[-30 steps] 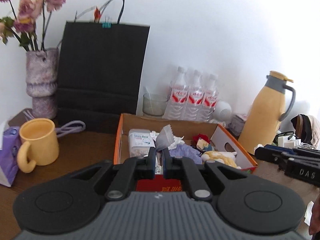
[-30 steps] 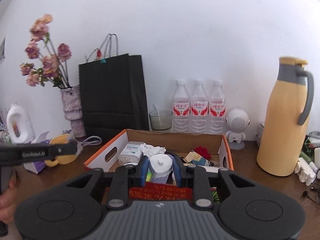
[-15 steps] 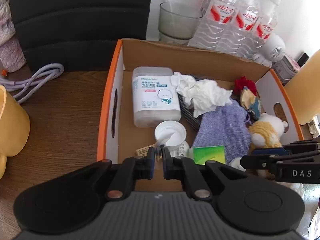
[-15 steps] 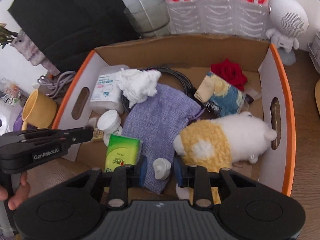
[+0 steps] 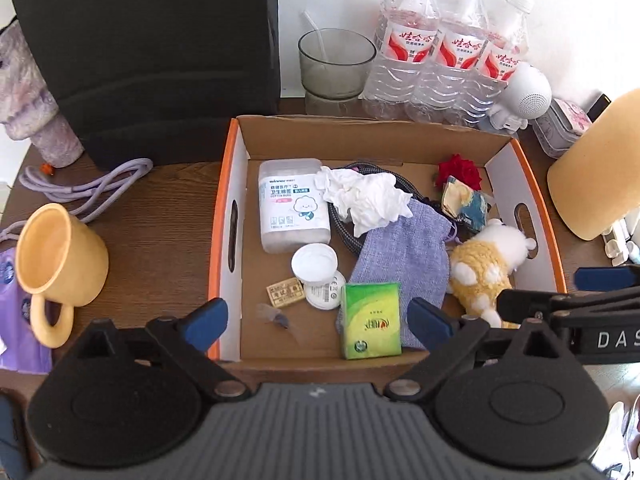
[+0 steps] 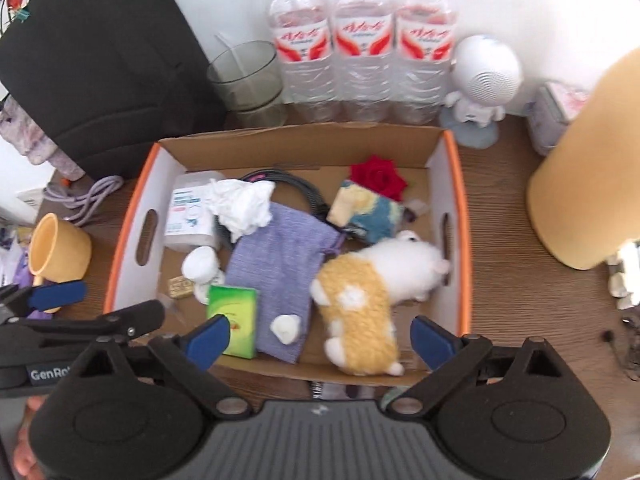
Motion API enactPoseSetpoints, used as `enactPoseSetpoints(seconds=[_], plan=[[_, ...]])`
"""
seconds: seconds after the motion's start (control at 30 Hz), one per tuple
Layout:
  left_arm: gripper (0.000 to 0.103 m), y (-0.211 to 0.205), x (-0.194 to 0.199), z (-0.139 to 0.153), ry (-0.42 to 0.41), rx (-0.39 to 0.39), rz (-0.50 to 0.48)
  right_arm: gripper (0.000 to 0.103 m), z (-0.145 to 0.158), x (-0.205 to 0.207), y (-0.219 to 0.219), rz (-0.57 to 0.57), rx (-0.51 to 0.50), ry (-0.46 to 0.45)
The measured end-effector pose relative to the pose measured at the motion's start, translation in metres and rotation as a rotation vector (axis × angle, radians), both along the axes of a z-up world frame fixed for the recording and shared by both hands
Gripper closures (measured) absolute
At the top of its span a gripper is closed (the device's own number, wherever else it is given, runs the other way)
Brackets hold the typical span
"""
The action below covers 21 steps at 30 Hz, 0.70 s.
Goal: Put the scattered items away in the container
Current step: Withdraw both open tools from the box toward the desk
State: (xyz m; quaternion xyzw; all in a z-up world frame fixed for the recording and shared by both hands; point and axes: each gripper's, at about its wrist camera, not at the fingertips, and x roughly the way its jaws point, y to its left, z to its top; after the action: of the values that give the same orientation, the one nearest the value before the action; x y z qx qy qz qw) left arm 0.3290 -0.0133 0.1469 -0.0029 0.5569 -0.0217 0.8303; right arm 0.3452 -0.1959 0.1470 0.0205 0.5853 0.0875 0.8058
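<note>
Left wrist view looks down into the cardboard box point(image 5: 240, 152) that sits just past the left gripper point(image 5: 320, 320). Its two blue-tipped jaws stand wide apart and have just been opening, with nothing between them but air above the box. Right in front of them lies a green tissue pack point(image 5: 371, 322) with red writing too small to read. Past it a clear cotton swab box point(image 5: 292, 204) has a label with the word "winner" and a little cloud face. Beside that sit a white round jar point(image 5: 314, 264), a small tan tag point(image 5: 284, 291), a crumpled white tissue point(image 5: 362, 200), a purple cloth pouch point(image 5: 404, 252) and a yellow and white plush toy point(image 5: 488, 266). Behind the box stand three water bottles point(image 5: 456, 48) with red labels and Chinese writing. The other tool pokes in from the right side and shows the letters "DAS". Only this view shows the whole yellow mug point(image 5: 56, 256) off to the left of the jaws. Right wrist view is a bit blurry. The right gripper point(image 6: 320, 336) is also spread wide and has just been opening, and its jaws grip nothing. A small white cap point(image 6: 285, 328) lies on the pouch just past them, touching neither jaw, and only this view shows it. The left tool crosses the left side here and reads "GenRo". A bit of a hand point(image 6: 28, 448) shows in the bottom left corner.
</note>
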Motion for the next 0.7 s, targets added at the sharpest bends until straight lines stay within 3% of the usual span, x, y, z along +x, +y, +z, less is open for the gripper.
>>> enactPoseSetpoints(seconds=[0.1, 0.23, 0.4, 0.5, 0.57, 0.7], plan=[[0.003, -0.008, -0.012, 0.005, -0.045, 0.035, -0.003, 0.006, 0.008, -0.014, -0.009, -0.014, 0.003, -0.042], [0.000, -0.010, -0.033, 0.008, -0.174, 0.031, 0.004, 0.006, 0.014, -0.037, -0.016, -0.047, 0.053, -0.167], [0.000, -0.005, -0.076, 0.003, -0.474, 0.016, 0.059, 0.005, 0.000, -0.080, -0.019, -0.071, 0.069, -0.512], [0.000, -0.006, -0.100, -0.009, -0.605, 0.007, 0.059, 0.005, -0.022, -0.099, -0.029, -0.137, 0.158, -0.596], [0.000, -0.003, -0.109, -0.020, -0.623, -0.043, 0.064, 0.005, -0.035, -0.109, -0.034, -0.164, 0.198, -0.635], [0.000, -0.001, -0.123, -0.037, -0.658, -0.070, 0.073, 0.005, -0.046, -0.128, -0.029, -0.139, 0.141, -0.719]])
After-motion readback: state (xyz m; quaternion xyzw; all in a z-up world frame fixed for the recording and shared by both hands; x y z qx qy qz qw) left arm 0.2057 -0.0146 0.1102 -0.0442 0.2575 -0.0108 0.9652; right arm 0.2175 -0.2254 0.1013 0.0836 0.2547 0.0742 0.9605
